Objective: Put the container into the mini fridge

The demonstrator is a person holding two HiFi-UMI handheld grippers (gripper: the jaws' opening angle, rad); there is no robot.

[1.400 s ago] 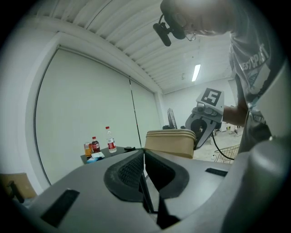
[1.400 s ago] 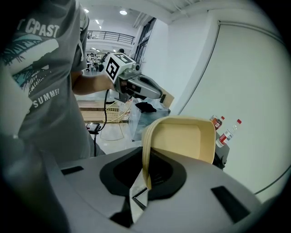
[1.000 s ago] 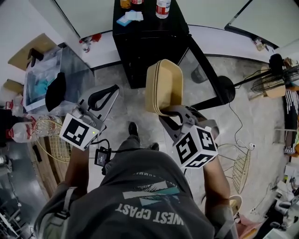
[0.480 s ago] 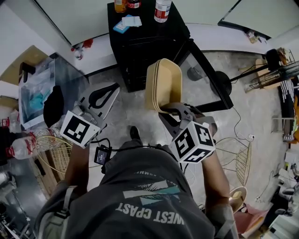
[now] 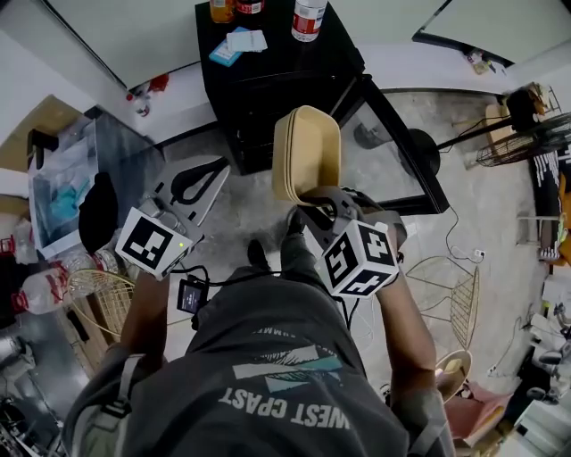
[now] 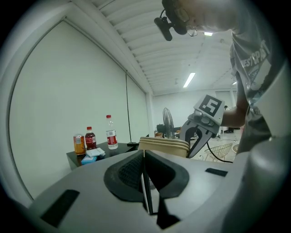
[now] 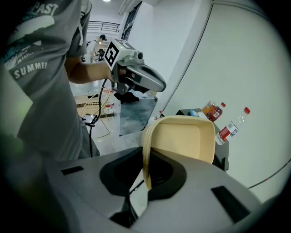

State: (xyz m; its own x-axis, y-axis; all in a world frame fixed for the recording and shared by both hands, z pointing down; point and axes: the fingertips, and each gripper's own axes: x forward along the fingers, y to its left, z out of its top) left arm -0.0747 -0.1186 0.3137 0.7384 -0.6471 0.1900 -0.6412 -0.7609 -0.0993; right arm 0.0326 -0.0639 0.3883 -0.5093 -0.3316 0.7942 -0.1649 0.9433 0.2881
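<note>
1. Left gripper [image 5: 203, 181], 10 o'clock from the person's torso in the head view. Its jaws are together with nothing between them; the left gripper view shows the pads meeting. It has no part in the hold.
2. Right gripper [image 5: 317, 198], about 1 o'clock from the torso. Its jaws are clamped on the near rim of the container [image 5: 306, 152], and the right gripper view shows the beige edge pinched between the pads.
3. The container is beige, shallow and rectangular. It is held on edge, sticking out of the jaws toward 12 o'clock, in the air above the floor [image 5: 245, 210]. The rim looks layered; can't tell whether that is a lid or a stack.
4. Mini fridge [image 5: 268, 98]: black, at 12 o'clock just beyond the container. Its glass door [image 5: 393, 147] is open, swung out toward 2 o'clock. The interior isn't visible.
5. On the fridge top, farthest out, are bottles [image 5: 308, 16] and a small packet [image 5: 239, 42], clear of the opening.
6. Status, my read:
   - Done: container picked up, door open, carry nearly complete.
   - Left: insert, set down, release, and probably shut the door.
   - The container is near the fridge front but not inside.
   - It will likely need tipping flat before it goes on a shelf.
</note>
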